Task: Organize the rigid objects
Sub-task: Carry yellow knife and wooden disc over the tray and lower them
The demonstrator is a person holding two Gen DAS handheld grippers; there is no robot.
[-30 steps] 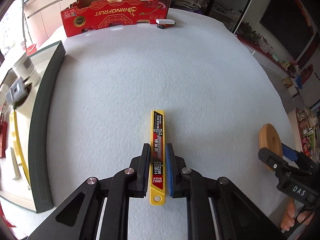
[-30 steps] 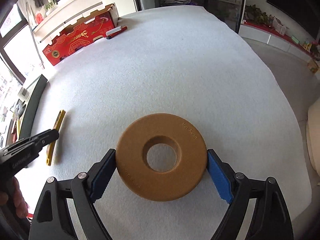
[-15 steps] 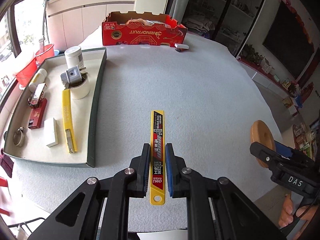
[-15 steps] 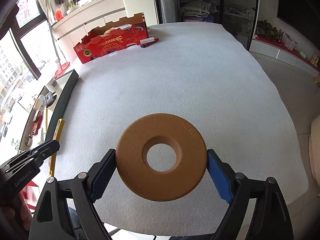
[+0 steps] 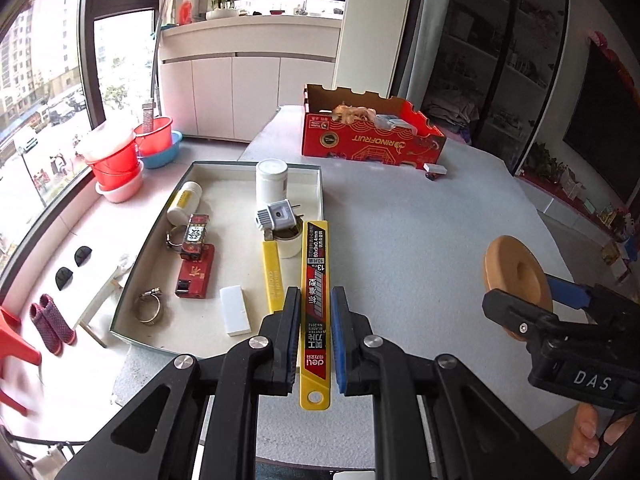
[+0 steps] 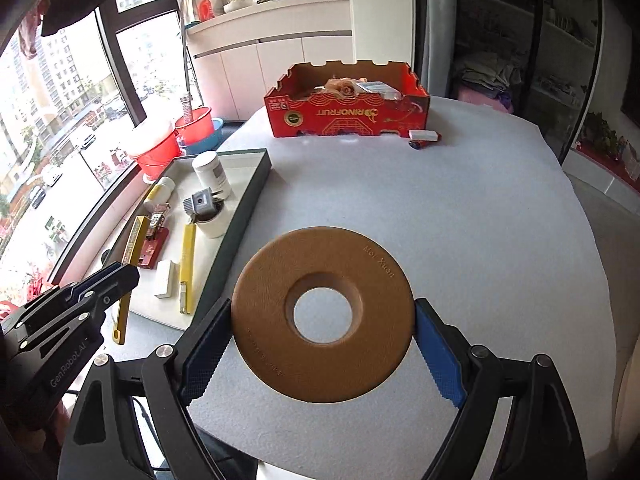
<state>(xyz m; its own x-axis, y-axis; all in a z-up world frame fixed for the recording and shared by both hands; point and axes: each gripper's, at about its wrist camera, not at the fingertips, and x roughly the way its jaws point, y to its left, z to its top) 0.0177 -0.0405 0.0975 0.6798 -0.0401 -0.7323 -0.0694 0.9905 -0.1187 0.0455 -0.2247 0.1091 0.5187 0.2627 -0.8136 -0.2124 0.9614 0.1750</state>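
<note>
Both claws have risen from the surface (image 5: pixel 420 240), lifting the yellow blade case (image 5: pixel 316 280) and the wooden ring (image 6: pixel 322 314).

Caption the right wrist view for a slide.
Right gripper holds a wooden ring above the white table.

Red buckets (image 5: pixel 116 160) on floor by window; white cabinets (image 5: pixel 244 92) behind table.
</note>
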